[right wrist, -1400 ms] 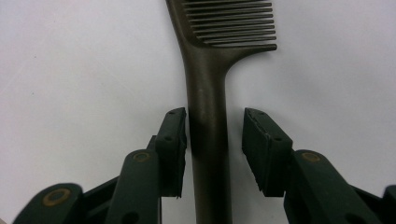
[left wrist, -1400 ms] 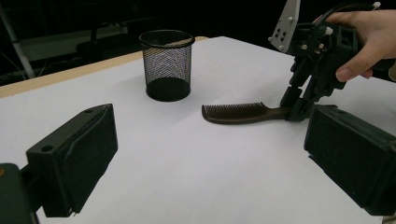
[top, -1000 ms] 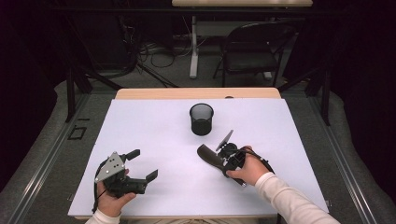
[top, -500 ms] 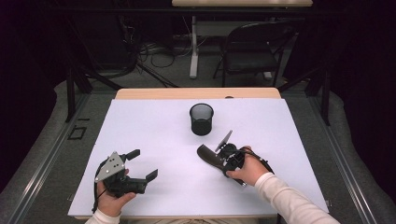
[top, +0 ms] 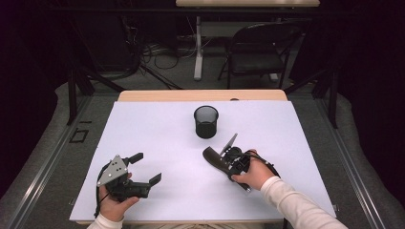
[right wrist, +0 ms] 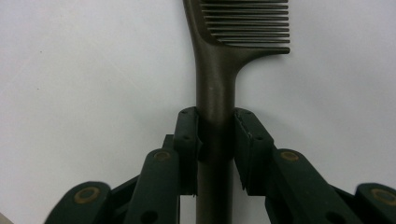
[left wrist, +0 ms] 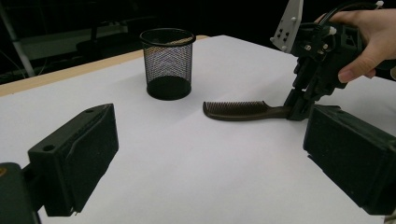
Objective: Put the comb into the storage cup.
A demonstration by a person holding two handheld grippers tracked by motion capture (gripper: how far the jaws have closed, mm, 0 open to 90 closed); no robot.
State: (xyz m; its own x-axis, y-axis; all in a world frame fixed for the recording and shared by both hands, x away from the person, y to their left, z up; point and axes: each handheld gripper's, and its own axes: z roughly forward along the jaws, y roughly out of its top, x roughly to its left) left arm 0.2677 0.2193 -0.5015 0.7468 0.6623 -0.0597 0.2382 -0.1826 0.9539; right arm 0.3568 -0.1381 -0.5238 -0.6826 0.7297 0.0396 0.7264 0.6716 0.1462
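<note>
Pinching the comb by its slim handle with the right gripper: jaws just closing, pads now against both sides. Lying flat on the white table, just on the near side of the mesh cup, toothed end closest to the cup, handle pointing away from it. Left gripper spread wide, nothing between the jaws, resting well apart from the cup on its near left.

Likely trouble from here:
- Swivelling in the pinch on lifting, given a smooth, narrow handle and a long toothed end hanging out ahead of the pads.
- Slipping out altogether if the squeeze is light or lands off-centre.
- Dragging across the table rather than rising, if pulled sideways first.
- Nudging or tipping the cup, probably light and close by, with the leading teeth.
- Snagging teeth in the mesh or on the rim if carried toward the cup at a slant.
</note>
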